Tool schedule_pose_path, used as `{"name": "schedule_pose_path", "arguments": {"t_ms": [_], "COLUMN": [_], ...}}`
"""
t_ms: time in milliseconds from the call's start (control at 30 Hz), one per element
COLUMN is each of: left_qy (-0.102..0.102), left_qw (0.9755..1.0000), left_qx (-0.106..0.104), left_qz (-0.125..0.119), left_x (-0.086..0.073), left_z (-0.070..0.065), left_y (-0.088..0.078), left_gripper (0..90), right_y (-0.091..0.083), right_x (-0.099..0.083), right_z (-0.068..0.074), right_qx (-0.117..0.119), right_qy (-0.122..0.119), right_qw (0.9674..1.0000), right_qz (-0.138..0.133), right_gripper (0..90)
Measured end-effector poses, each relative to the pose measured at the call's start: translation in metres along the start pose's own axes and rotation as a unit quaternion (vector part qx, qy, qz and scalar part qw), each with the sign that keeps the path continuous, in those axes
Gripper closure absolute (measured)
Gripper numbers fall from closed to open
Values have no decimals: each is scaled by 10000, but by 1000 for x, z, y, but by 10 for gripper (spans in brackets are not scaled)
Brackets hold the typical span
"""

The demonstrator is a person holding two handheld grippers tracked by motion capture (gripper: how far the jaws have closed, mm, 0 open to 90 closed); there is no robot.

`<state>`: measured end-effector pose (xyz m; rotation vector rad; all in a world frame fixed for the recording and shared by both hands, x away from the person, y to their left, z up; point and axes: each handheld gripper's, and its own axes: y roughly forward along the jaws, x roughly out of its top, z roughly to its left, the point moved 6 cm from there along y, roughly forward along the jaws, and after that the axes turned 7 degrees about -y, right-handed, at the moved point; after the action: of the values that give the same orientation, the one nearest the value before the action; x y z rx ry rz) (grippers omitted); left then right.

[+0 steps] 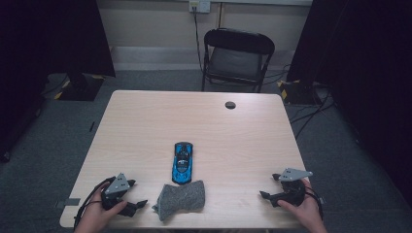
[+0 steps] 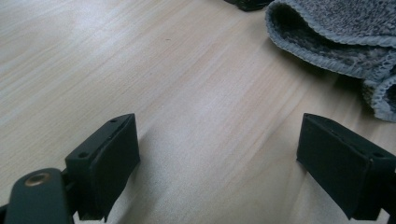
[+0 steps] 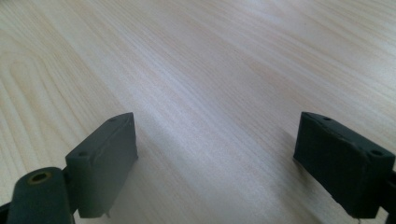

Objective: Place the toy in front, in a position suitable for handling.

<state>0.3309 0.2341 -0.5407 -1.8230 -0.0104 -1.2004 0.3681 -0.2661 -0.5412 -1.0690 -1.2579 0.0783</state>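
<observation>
On the table, 2 grippers are being held wide open and empty: left gripper beside the cloth, right gripper well apart, car between.

The desk is pale wood grain with a smooth, faintly sheened finish. By its near edge the grey cloth is a nubby, matt knit with a stitched hem, and the blue toy car looks like glossy plastic, though it is small here. The gripper pads are matt black, rubbery or plastic.
</observation>
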Motion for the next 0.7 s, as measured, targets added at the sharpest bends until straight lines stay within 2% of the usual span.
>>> {"name": "schedule_pose_path", "arguments": {"t_ms": [267, 433, 533, 700], "left_qy": [-1, 3, 1, 2], "left_qw": [10000, 10000, 10000, 10000], "left_qx": [9, 11, 10, 11], "left_qz": [1, -1, -2, -1], "left_x": [0, 0, 0, 0], "left_z": [0, 0, 0, 0], "left_y": [0, 0, 0, 0], "left_gripper": [124, 124, 124, 124], "right_y": [-2, -3, -1, 3], "right_x": [0, 8, 16, 32], "right_z": [1, 5, 11, 28], "right_qx": [81, 292, 379, 562], "right_qy": [-70, -45, -167, -443], "right_qw": [9999, 9996, 9991, 9973], "right_qz": [-3, -10, 89, 135], "right_gripper": [139, 143, 145, 146]}}
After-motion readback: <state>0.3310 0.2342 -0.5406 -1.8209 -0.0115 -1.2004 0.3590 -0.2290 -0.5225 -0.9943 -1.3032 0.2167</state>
